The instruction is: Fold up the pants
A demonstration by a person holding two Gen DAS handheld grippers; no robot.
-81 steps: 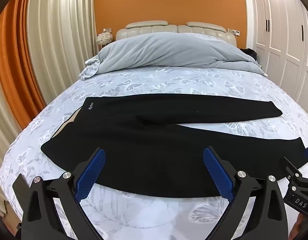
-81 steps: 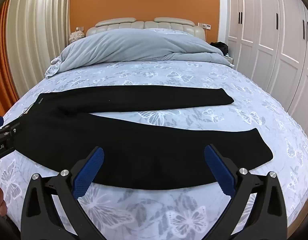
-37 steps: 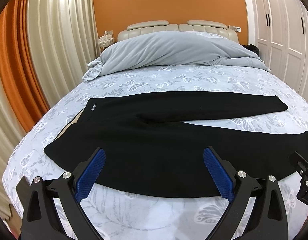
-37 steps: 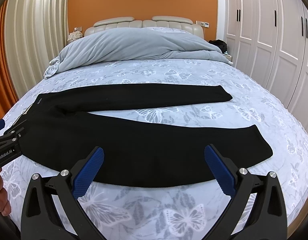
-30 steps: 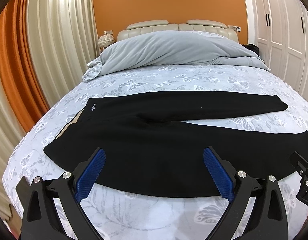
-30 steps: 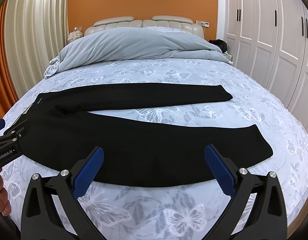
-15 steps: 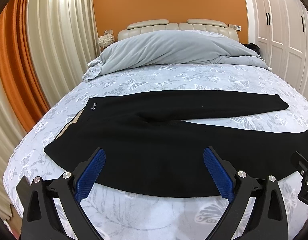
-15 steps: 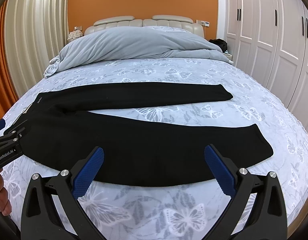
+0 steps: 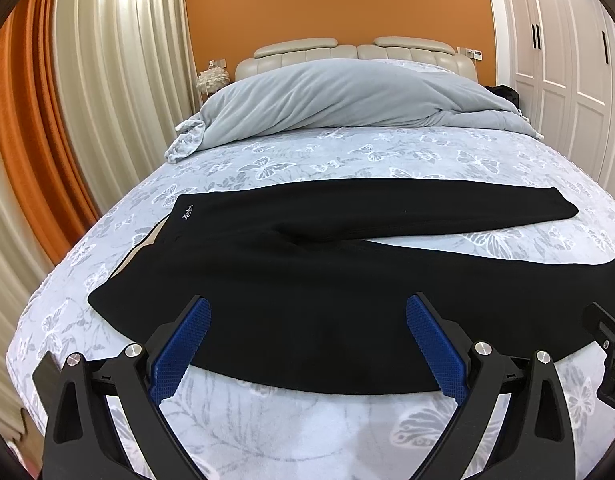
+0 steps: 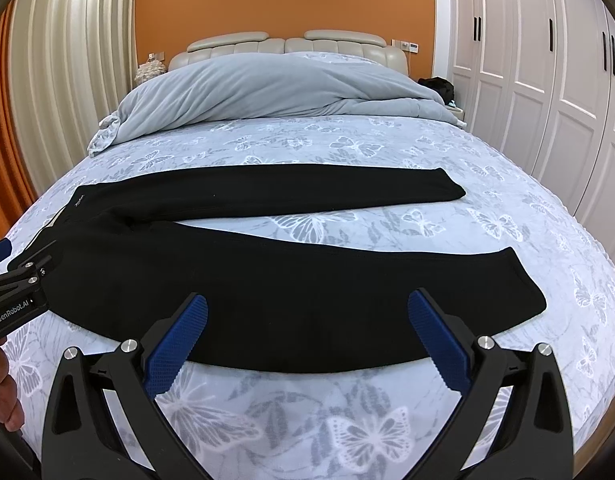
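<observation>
Black pants (image 9: 307, 272) lie flat across the bed, waistband at the left, the two legs spread in a V to the right; they also show in the right wrist view (image 10: 291, 280). My left gripper (image 9: 307, 344) is open and empty, hovering over the near edge of the near leg close to the waist. My right gripper (image 10: 307, 340) is open and empty over the near leg's near edge, further toward the cuff (image 10: 523, 284). Each gripper shows at the edge of the other's view.
The bed (image 9: 347, 432) has a pale butterfly-print sheet. A grey duvet (image 9: 347, 100) is piled at the headboard. Curtains (image 9: 87, 120) hang at the left. White wardrobe doors (image 10: 547, 80) stand at the right.
Both grippers drew back a little from the bed earlier, then held almost still. The pants have not moved.
</observation>
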